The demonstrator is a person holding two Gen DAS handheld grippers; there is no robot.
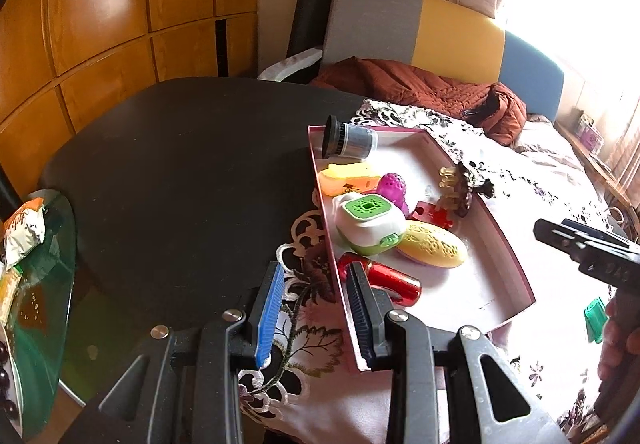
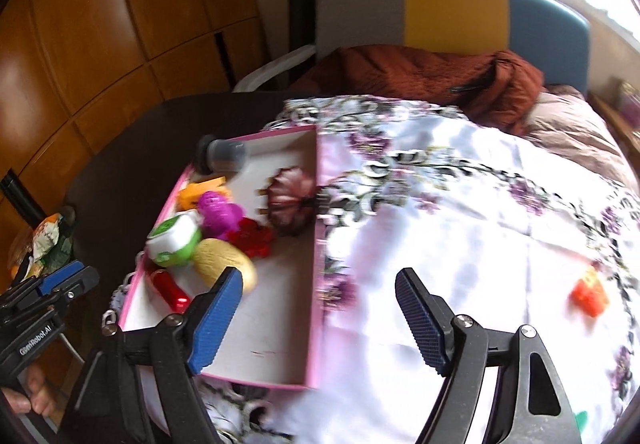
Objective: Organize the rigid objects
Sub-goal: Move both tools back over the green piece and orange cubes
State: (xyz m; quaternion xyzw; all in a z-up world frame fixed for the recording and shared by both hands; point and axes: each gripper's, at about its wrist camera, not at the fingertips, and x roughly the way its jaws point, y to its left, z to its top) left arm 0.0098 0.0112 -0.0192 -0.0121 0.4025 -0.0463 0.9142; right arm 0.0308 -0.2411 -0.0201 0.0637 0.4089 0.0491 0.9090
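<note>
Dark table (image 1: 180, 171) under floral cloth (image 2: 460, 203), pink-rimmed box (image 2: 316, 284) atop.

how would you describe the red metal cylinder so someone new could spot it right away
Find the shallow pink-edged box on the flowered tablecloth. Go to its near corner, by the left gripper. The red metal cylinder lies there on its side, just in front of the white and green gadget. It is the only shiny, glossy red piece; its neighbours are matte plastic.
</note>
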